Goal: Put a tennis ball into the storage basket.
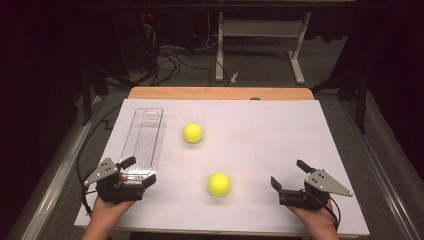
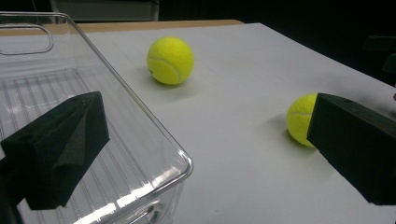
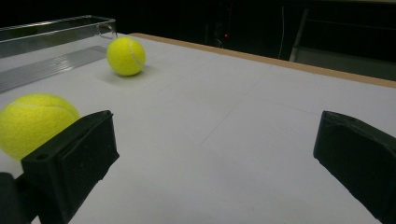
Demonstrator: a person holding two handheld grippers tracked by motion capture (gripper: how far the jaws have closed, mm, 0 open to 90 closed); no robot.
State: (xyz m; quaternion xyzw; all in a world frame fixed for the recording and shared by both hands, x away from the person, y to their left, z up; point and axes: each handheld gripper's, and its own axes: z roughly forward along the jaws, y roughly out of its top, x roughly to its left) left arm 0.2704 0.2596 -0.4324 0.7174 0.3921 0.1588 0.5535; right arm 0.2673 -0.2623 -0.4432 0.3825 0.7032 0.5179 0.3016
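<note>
Basically nothing done yet: both tennis balls sit loose on the white table, none in the clear plastic bin. Likely job is getting the balls into that bin, so all of it is left. Bin lies lengthwise at the left of the table, empty, ribbed floor showing through. Far ball is just beside the bin's right wall, not touching; near ball sits front centre, between the two grippers, apart from both. Left gripper has jaws wide open, holding nothing, poised at the bin's near end with one jaw over its corner. Right gripper also spread wide, empty, near the front right, jaws pointed toward the near ball.
</note>
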